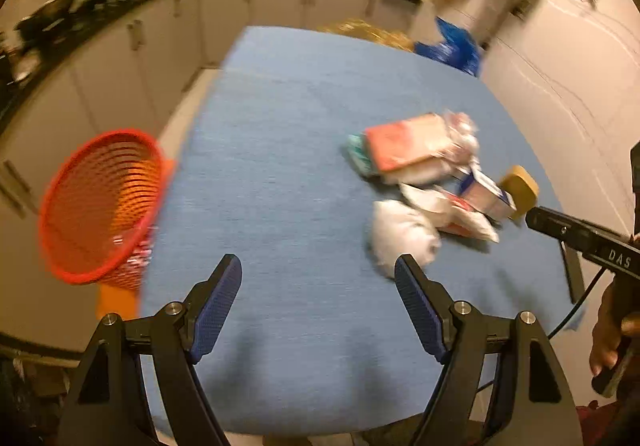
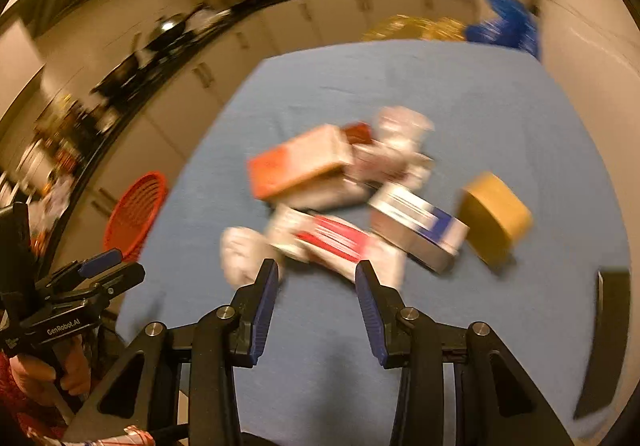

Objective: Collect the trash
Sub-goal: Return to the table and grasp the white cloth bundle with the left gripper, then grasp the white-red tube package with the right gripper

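Both tools gape empty; blurred trash pile: boxes, white crumpled wrappers.

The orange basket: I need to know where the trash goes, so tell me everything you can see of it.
The orange basket is a round, open-weave bin, plastic by its look, with a thick red-orange rim and ribbed mesh walls. It sits off the left edge of the blue-covered table, beside the pale cabinets, and looks tilted toward the camera, though the lens may add to that. Something red and white shows through its lower mesh. No gripper touches it. The right wrist view shows it small, beyond the table's left edge.
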Available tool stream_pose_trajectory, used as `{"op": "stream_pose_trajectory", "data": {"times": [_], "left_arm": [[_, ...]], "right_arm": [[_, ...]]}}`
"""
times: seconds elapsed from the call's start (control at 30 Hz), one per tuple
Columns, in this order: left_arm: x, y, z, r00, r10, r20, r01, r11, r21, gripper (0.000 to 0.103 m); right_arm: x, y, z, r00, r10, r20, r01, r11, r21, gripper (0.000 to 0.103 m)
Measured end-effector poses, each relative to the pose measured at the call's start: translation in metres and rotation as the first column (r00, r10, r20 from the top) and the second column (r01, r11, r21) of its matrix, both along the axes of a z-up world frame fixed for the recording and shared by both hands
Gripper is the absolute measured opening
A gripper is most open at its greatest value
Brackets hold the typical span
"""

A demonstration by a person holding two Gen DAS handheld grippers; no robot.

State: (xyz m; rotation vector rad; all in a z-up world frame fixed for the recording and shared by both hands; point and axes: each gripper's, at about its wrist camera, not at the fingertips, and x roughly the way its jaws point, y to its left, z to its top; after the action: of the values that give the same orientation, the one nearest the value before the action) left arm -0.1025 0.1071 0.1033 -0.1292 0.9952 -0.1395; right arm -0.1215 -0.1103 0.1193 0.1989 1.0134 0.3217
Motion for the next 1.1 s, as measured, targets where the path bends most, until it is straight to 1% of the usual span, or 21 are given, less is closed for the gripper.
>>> {"op": "stream_pose_trajectory", "data": {"times": [0.1,0.17,0.23,0.33,0.4,0.53,0.57,0.6,0.63,0.67,0.73,0.8,0.87,0.93,0.97,1.0,1.1], "left_arm": [[0.016,-0.023,-0.012,0.998,-0.043,-0.041,0.042,0.999,-0.026,0.079],[0.028,-0.036,-0.020,0.997,-0.052,-0.062,0.051,0.998,-0.031,0.079],[0.041,-0.049,-0.029,0.994,-0.065,-0.085,0.060,0.997,-0.054,0.079],[0.059,-0.062,-0.042,0.989,-0.077,-0.123,0.072,0.996,-0.043,0.080],[0.064,-0.071,-0.051,0.988,-0.084,-0.131,0.080,0.996,-0.036,0.080],[0.071,-0.083,-0.065,0.986,-0.084,-0.145,0.084,0.996,-0.009,0.080],[0.071,-0.083,-0.067,0.986,-0.082,-0.144,0.084,0.996,0.006,0.078],[0.071,-0.085,-0.069,0.986,-0.085,-0.144,0.089,0.996,0.016,0.073],[0.070,-0.087,-0.071,0.985,-0.092,-0.144,0.097,0.995,0.024,0.054],[0.069,-0.086,-0.072,0.984,-0.098,-0.149,0.104,0.994,0.031,0.048],[0.064,-0.082,-0.069,0.985,-0.104,-0.140,0.110,0.993,0.039,0.046],[0.057,-0.076,-0.065,0.987,-0.105,-0.126,0.111,0.993,0.045,0.045],[0.048,-0.066,-0.056,0.989,-0.107,-0.100,0.113,0.992,0.054,0.045],[0.041,-0.059,-0.047,0.992,-0.104,-0.077,0.109,0.992,0.069,0.045],[0.037,-0.053,-0.042,0.993,-0.097,-0.067,0.102,0.992,0.076,0.045],[0.036,-0.050,-0.038,0.994,-0.091,-0.060,0.096,0.992,0.079,0.045],[0.031,-0.039,-0.030,0.996,-0.073,-0.047,0.076,0.993,0.084,0.045]], "right_arm": [[-0.010,-0.022,-0.001,1.000,-0.028,-0.003,0.028,1.000,-0.009,0.043],[-0.015,-0.033,0.001,0.999,-0.043,0.000,0.043,0.999,-0.008,0.044],[-0.020,-0.043,0.002,0.999,-0.050,0.004,0.050,0.999,-0.019,0.045],[-0.024,-0.058,0.003,0.998,-0.061,0.008,0.061,0.998,-0.028,0.045],[-0.026,-0.063,0.004,0.998,-0.057,0.008,0.058,0.998,-0.037,0.046],[-0.026,-0.064,0.003,1.000,-0.017,0.004,0.017,0.999,-0.034,0.047],[-0.024,-0.062,0.003,1.000,-0.001,0.006,0.002,1.000,-0.030,0.047],[-0.022,-0.059,0.003,1.000,0.015,0.008,-0.015,0.999,-0.031,0.048],[-0.021,-0.056,0.001,1.000,0.029,0.010,-0.029,0.999,-0.031,0.049],[-0.016,-0.051,-0.001,0.999,0.051,0.009,-0.051,0.998,-0.025,0.052],[-0.009,-0.043,-0.008,0.997,0.080,-0.004,-0.080,0.997,-0.009,0.056],[0.002,-0.037,-0.019,0.995,0.100,-0.027,-0.100,0.995,0.017,0.056],[0.015,-0.032,-0.031,0.993,0.108,-0.043,-0.105,0.992,0.065,0.056],[0.032,-0.029,-0.047,0.990,0.103,-0.094,-0.094,0.991,0.096,0.056],[0.036,-0.028,-0.052,0.990,0.093,-0.104,-0.082,0.991,0.104,0.054],[0.043,-0.027,-0.059,0.990,0.086,-0.116,-0.072,0.990,0.120,0.047],[0.050,-0.016,-0.069,0.984,0.112,-0.137,-0.093,0.986,0.135,0.040]]}}
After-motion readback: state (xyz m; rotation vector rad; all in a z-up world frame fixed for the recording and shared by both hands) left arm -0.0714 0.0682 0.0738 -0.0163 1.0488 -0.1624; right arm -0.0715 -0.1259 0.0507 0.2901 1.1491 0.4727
